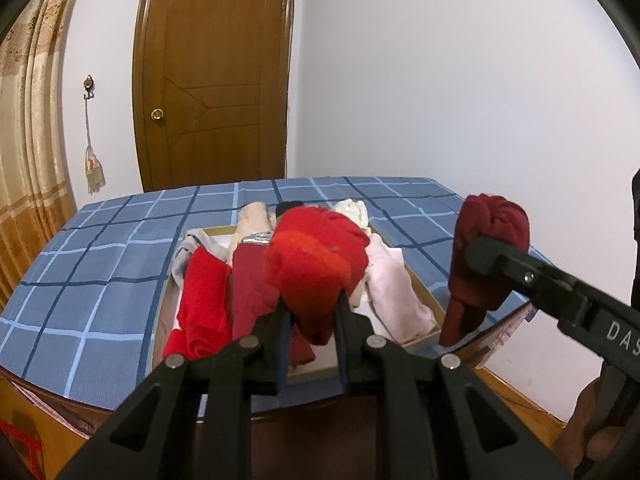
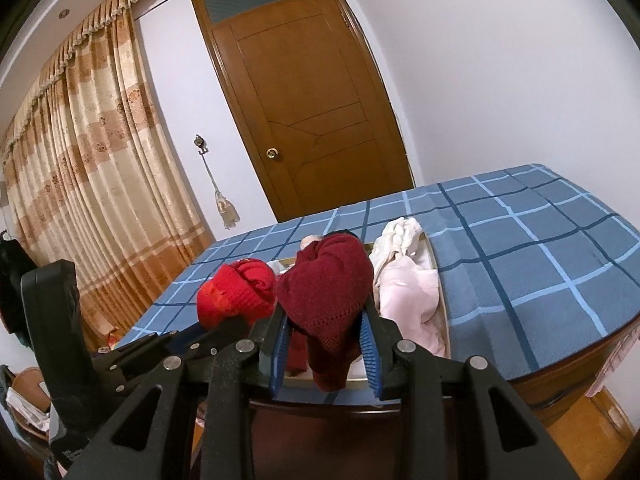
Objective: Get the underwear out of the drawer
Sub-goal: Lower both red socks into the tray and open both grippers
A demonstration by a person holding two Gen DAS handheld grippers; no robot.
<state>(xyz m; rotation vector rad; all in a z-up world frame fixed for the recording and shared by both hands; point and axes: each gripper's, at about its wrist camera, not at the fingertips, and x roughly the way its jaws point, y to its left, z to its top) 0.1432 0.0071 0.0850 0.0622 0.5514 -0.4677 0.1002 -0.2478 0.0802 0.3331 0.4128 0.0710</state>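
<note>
From the left wrist camera I saw my left gripper [image 1: 310, 312] clamped on a bright red piece of underwear [image 1: 316, 268], the bundle bunched up between the two fingers and held clear above the drawer [image 1: 432, 308]. The drawer sat on a bed [image 1: 100, 280] covered with a blue checked sheet, and it held more folded clothing: a red garment [image 1: 204, 304] at the left, a dark red one [image 1: 250, 292] just beside it, a pale pink piece [image 1: 394, 292] at the right, and cream and white items [image 1: 354, 210] toward the far end.

My right gripper [image 2: 326, 344] was closed on a maroon piece of underwear [image 2: 328, 284]; the blue-padded fingers [image 2: 370, 348] pressed on either side of the knit fabric, and a fold of it hung down between them. In the left camera that same maroon bundle hung off to the right of the drawer, near its front corner. In the right camera the red bundle showed just to the left of the maroon one, close beside it.

Behind the bed stood a brown wooden door [image 2: 308, 112], and a beige patterned curtain [image 2: 92, 184] hung at the left, with a tassel [image 2: 226, 208] on a wall hook between them.
</note>
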